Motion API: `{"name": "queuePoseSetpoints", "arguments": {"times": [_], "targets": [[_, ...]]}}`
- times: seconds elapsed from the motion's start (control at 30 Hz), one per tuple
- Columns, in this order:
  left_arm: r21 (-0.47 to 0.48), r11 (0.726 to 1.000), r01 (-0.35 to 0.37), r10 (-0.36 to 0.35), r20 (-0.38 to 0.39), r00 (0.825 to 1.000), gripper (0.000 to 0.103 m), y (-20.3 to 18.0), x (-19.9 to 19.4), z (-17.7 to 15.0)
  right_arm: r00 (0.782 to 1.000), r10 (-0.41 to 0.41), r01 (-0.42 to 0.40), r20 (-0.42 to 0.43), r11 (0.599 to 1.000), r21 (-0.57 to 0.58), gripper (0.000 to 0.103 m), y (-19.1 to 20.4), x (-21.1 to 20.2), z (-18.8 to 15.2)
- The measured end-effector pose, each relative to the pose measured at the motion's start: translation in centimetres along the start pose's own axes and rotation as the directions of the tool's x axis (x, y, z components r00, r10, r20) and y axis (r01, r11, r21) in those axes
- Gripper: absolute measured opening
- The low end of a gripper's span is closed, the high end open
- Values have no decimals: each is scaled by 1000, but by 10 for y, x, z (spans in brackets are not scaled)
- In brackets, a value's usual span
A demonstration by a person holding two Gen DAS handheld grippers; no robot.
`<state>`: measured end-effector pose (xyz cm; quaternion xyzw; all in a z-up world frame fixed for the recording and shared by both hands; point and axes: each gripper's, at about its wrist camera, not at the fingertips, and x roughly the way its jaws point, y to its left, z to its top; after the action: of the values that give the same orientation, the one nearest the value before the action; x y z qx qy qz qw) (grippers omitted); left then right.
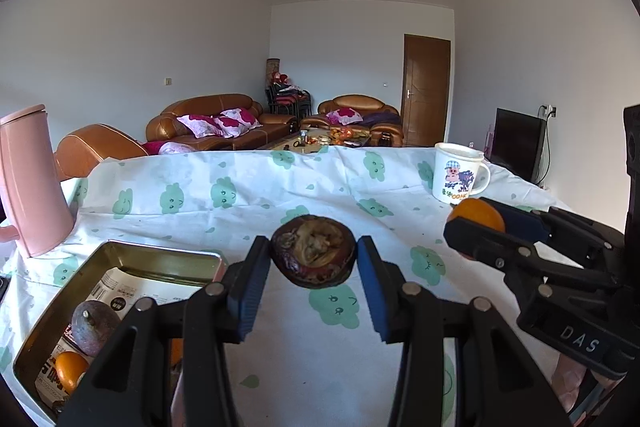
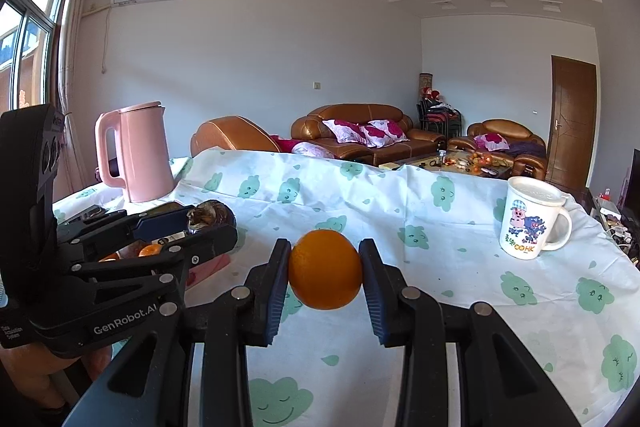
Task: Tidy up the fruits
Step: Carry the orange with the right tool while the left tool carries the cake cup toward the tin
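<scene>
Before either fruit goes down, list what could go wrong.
1. The left tongs pinch a broken, dark fruit half by its edges alone; it may slip or crumble onto the cloth.
2. The right tongs hold a round orange at two small spots; it could roll out.
3. Both tongs are close together beside the tin, so they may collide there.

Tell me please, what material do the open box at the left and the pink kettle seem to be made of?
The box looks like thin metal, probably tinplate: its inner walls have a dull golden shine and a rolled rim. The pink kettle seems to be plastic or coated metal; its matte, even surface shows only soft reflections, so I cannot decide between them.
</scene>
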<state>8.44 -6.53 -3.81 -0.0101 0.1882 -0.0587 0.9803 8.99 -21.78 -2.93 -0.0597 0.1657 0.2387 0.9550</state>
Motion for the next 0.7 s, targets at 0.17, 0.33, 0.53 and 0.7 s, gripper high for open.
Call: {"name": "queuePoseSetpoints", "arguments": {"times": [0.17,0.33,0.53,0.7], "targets": [[-12,1000,-14,14,-3,1000,46,14,-10,-2,999,35,-35,-1,999,-17,37,18,2,4],[-24,999,-36,36,0,999,46,27,-21,-4,997,77,-78,-12,997,-15,37,32,8,6],[-38,996,-77,77,1,997,46,48,-35,-7,993,116,-116,-15,992,-40,37,55,14,11],[-56,992,-112,112,-3,994,46,66,-46,-7,988,154,-155,-19,987,-52,37,72,18,17]]}}
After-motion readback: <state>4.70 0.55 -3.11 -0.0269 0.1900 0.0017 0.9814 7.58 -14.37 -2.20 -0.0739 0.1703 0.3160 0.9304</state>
